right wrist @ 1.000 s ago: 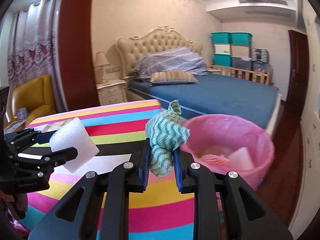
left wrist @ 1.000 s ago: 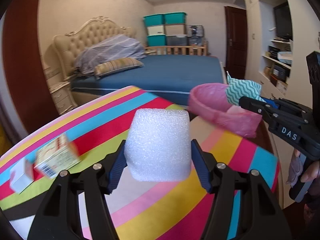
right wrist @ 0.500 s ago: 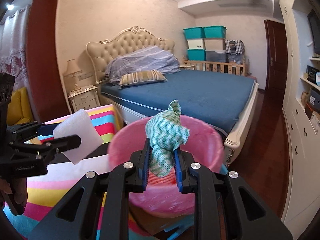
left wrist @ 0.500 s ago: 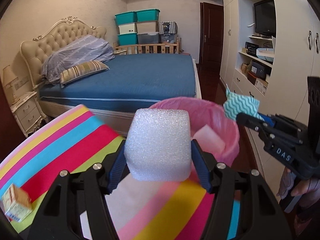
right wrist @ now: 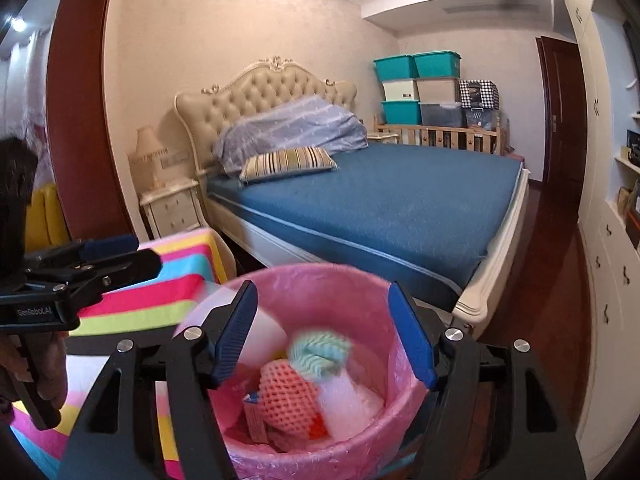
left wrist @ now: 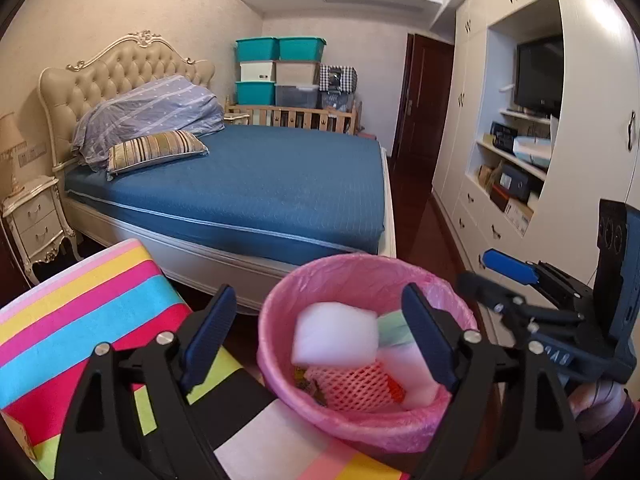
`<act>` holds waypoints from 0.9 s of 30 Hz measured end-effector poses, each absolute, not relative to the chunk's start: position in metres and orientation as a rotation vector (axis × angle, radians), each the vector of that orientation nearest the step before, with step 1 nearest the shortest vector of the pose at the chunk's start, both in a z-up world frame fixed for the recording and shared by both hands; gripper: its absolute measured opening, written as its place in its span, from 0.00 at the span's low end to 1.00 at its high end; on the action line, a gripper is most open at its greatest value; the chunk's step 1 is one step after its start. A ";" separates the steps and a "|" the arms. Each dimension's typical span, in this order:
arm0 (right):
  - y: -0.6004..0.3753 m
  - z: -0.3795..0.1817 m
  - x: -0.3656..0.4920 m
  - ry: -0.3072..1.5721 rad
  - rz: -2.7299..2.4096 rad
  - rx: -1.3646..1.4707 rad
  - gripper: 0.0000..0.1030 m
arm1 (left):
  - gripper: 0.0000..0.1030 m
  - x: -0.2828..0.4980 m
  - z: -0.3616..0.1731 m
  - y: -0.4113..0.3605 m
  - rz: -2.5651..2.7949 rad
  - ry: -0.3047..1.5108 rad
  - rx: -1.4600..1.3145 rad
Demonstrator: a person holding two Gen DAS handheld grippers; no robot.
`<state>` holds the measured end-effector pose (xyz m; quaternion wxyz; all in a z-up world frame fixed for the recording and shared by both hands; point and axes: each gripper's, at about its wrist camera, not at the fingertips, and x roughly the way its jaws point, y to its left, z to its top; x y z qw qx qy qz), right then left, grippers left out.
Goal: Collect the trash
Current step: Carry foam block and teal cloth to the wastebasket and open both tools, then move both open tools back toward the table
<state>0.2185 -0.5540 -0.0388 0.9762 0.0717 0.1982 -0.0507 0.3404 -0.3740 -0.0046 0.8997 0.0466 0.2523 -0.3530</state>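
since half a second ago both of our grippers have let go: the white foam block (left wrist: 334, 334) and the green zigzag cloth (right wrist: 320, 354) are no more between the fingers, they are now inside the pink bin (left wrist: 320, 280) (both look blurred). the left gripper (left wrist: 320, 336) has its jaws wide apart with nothing between them, above the bin. the right gripper (right wrist: 322, 334) is also spread wide and holds nothing, over the same bin. in the bin we see also an orange foam net (right wrist: 286, 394) and other white foam pieces. the bin stands at the edge of the striped tablecloth (left wrist: 80, 300), and behind it is the blue bed (left wrist: 256, 184).
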 end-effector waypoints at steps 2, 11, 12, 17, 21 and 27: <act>-0.553 -0.034 0.206 0.375 -0.100 0.153 0.64 | 0.85 0.338 -0.003 -0.363 -0.708 0.511 0.093; -0.531 -0.018 0.166 0.334 -0.076 0.124 0.64 | 0.96 0.301 -0.001 -0.282 -0.521 0.447 0.122; -0.524 -0.015 0.169 0.337 -0.081 0.115 0.64 | 0.96 0.297 0.001 -0.276 -0.503 0.434 0.122; -0.490 -0.012 0.169 0.353 -0.059 0.111 0.66 | 0.96 0.271 0.003 -0.236 -0.405 0.380 0.154; -0.447 -0.016 0.181 0.370 0.008 0.101 0.71 | 0.96 0.257 -0.002 -0.205 -0.314 0.360 0.214; -0.372 -0.032 0.209 0.439 0.129 0.063 0.72 | 0.96 0.240 -0.013 -0.142 -0.197 0.342 0.237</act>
